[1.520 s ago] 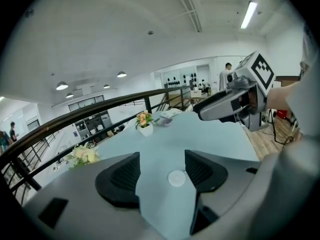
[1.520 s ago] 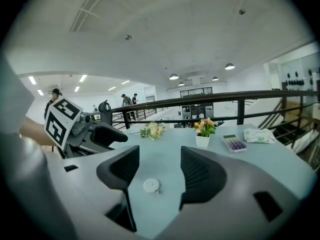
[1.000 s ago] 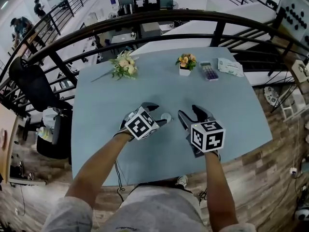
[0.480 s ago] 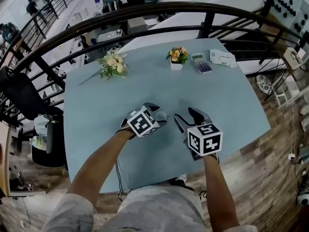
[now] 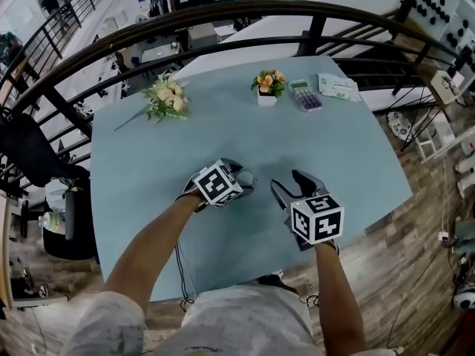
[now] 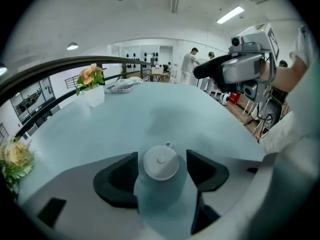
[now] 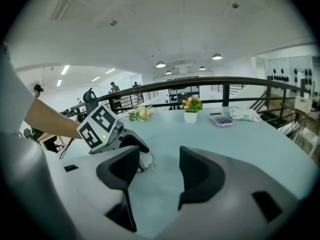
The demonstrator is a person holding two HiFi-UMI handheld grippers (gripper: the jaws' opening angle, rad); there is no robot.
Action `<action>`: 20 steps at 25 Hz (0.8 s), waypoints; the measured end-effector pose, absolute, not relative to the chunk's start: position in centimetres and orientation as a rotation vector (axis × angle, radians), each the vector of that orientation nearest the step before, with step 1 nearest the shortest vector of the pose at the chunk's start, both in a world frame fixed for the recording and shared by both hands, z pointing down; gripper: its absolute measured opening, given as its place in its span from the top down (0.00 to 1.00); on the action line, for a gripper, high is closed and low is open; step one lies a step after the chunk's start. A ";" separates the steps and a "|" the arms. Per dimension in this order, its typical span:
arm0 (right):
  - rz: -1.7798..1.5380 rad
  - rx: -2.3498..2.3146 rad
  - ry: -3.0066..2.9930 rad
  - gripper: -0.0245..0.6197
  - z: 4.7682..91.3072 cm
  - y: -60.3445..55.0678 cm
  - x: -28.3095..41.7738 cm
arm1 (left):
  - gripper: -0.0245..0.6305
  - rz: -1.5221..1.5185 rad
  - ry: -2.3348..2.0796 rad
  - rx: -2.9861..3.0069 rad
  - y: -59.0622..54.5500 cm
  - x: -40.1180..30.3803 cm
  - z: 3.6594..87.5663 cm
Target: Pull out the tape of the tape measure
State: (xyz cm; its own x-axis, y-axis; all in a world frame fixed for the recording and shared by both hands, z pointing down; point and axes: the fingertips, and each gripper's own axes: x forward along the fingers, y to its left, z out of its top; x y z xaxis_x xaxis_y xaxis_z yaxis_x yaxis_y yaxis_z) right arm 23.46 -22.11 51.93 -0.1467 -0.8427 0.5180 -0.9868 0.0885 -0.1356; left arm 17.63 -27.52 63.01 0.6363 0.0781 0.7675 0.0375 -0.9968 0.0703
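White round tape measure (image 6: 161,162) lay flat on the table (image 5: 349,147), between the jaws of the left gripper (image 6: 161,176). The jaws had just been opening wide and were not touching it. Right gripper (image 7: 159,171) sat near, jaws apart and empty. Step: approach. Next, likely: left clamps the case, right takes the tab (image 6: 168,145).

Tape measure (image 6: 161,162): small round white case, lay flat on pale blue table (image 6: 165,109), centre button up. Small metal pull tab at far edge, tape not drawn out. Sat btwn jaws of left gripper (image 6: 162,169), which had just been opening; slim gap each side, no contact.
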 end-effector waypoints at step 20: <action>0.687 1.800 -2.068 0.57 52.5 -21.6 23.6 | 0.63 1.372 0.099 2.788 -27.2 17.6 63.5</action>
